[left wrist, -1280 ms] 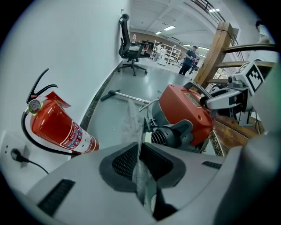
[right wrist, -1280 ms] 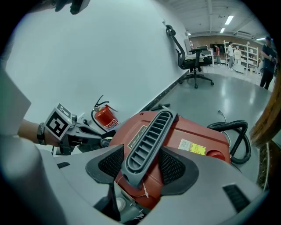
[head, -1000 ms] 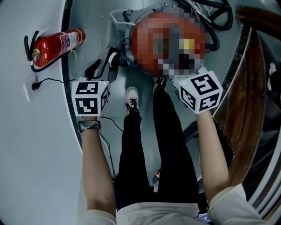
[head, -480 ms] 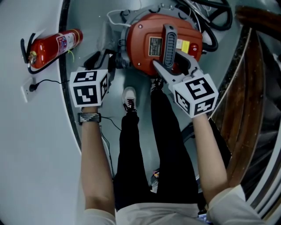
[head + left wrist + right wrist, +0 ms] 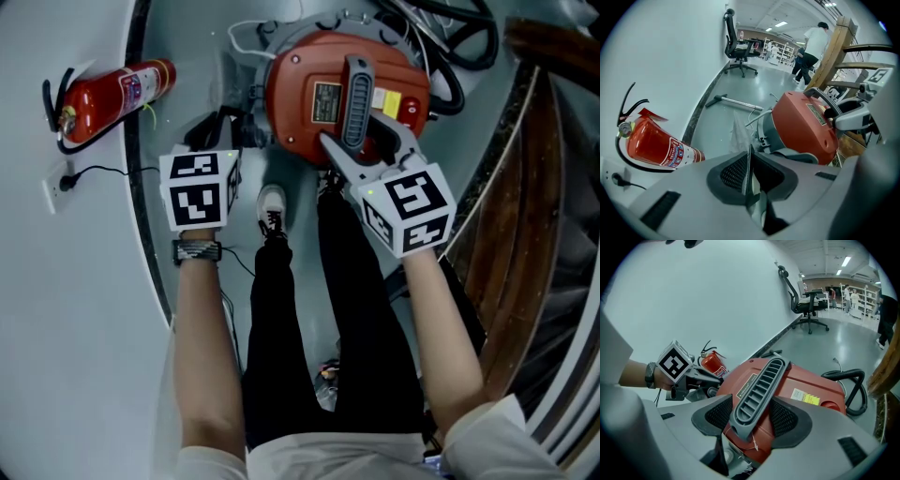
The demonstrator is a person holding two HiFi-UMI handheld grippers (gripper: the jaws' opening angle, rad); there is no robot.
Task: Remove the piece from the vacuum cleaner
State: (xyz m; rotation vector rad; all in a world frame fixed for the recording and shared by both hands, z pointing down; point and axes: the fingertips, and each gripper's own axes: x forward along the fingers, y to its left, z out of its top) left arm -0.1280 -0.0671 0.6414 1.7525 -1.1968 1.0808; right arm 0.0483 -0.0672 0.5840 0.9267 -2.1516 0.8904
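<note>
My left gripper (image 5: 749, 169) has just been closing. Its jaws have come in from wide apart to a narrow pinch, and a thin tab (image 5: 748, 152) now stands upright between the pads, its edge poking past their tips. The pads look pressed on it from both sides, so I read this as a grip. That gripper has also edged in toward the vacuum cleaner (image 5: 300, 94): in the head view its marker cube sits closer to the red body than a second ago.

My right gripper (image 5: 752, 420) has not budged. Its jaws are closed on the near end of the grey ribbed handle (image 5: 759, 383) that runs across the top of the vacuum cleaner, with a pad against each flank.

The tab sits low at the vacuum cleaner's left side, just beside the grey collar under the red shell. I take it to be the piece I am after, or its catch. The jaws cover most of it, so I cannot make out its full shape.

By my judgement the reach is over and the hold is made, with one gripper bracing the body and the other on the part. The pull comes next, and it should go away from the vacuum cleaner while the right gripper keeps the body from following.

Further out, a fire extinguisher (image 5: 112, 94) rests by the wall left of the vacuum cleaner, well apart from it. A black hose (image 5: 851, 380) loops at the vacuum cleaner's far right side.
</note>
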